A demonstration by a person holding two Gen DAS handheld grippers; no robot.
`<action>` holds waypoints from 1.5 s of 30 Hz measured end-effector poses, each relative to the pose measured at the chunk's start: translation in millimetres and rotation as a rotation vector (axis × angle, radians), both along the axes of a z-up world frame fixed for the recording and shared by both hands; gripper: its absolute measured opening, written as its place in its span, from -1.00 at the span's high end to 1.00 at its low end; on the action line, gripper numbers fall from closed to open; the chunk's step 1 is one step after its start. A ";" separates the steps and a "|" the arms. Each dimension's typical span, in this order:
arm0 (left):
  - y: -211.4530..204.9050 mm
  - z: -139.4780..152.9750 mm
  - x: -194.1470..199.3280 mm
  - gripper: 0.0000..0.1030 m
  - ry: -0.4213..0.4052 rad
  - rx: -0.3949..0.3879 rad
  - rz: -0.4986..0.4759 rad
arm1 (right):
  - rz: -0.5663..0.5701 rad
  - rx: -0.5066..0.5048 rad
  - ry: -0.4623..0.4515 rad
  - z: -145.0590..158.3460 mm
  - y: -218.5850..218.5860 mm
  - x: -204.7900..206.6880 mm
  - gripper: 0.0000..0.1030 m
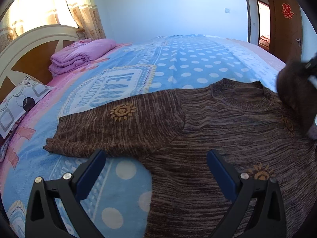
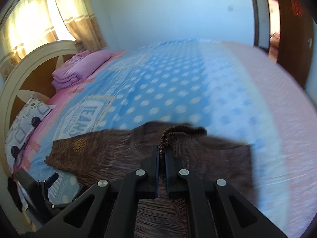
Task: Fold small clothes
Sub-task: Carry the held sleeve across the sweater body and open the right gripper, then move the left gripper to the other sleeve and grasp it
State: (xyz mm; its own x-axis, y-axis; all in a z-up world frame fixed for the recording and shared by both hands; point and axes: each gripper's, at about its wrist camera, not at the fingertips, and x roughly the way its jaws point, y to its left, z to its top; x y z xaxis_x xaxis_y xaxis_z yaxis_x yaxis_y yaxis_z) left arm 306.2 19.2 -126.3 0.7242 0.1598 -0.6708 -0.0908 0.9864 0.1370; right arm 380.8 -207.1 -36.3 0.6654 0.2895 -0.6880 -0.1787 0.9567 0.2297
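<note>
A brown knit sweater (image 1: 208,130) with orange sun motifs lies flat on the blue dotted blanket (image 1: 188,67). Its left sleeve (image 1: 111,127) stretches out to the left. My left gripper (image 1: 157,156) hangs open over the sweater's lower left side, with nothing between its fingers. My right gripper (image 2: 162,148) is shut on the ribbed cuff of the right sleeve (image 2: 184,132), which is lifted and bunched over the sweater's body (image 2: 111,154). In the left wrist view that raised sleeve (image 1: 293,95) is a dark blur at the right edge.
A folded purple quilt (image 1: 79,55) and a patterned pillow (image 1: 17,107) lie by the headboard (image 1: 29,45) at the left. Curtains (image 1: 83,13) hang behind it. A brown door (image 1: 287,29) stands open at the far right. Pink sheet (image 2: 281,103) covers the bed's right side.
</note>
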 end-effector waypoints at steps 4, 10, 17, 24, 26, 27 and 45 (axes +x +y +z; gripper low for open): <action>5.4 1.3 -1.1 -1.00 0.014 0.025 0.000 | 0.118 0.131 0.111 -75.8 42.3 9.2 0.57; 4.1 6.9 4.4 -1.00 0.013 0.057 -0.020 | 0.169 0.066 0.101 -89.1 18.3 -36.5 0.29; -54.8 13.1 26.3 -1.00 0.058 -0.043 -0.145 | -0.075 -0.183 0.026 -68.5 -97.1 -80.6 0.29; -112.3 -7.5 48.5 -0.65 0.155 -0.078 -0.250 | -0.165 -0.201 0.049 -83.1 -152.3 -97.6 0.29; -121.1 -15.8 53.0 -0.46 0.184 -0.084 -0.266 | -0.147 -0.188 0.069 -93.2 -153.5 -93.2 0.29; -124.1 -19.9 55.8 -0.30 0.199 -0.094 -0.277 | -0.134 -0.180 0.077 -97.8 -154.2 -91.8 0.29; -111.2 -24.8 58.9 0.95 0.182 -0.137 -0.321 | -0.140 -0.217 0.104 -116.1 -142.0 -85.8 0.81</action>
State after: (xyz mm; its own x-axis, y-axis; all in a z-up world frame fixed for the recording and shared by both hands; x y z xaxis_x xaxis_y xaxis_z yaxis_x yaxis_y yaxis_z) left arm 365.1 -92.0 -151.0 0.5901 -0.1550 -0.7923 0.2386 0.9710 -0.0123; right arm 295.1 -349.1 -152.5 0.6112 0.0382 -0.7905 -0.0275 0.9993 0.0271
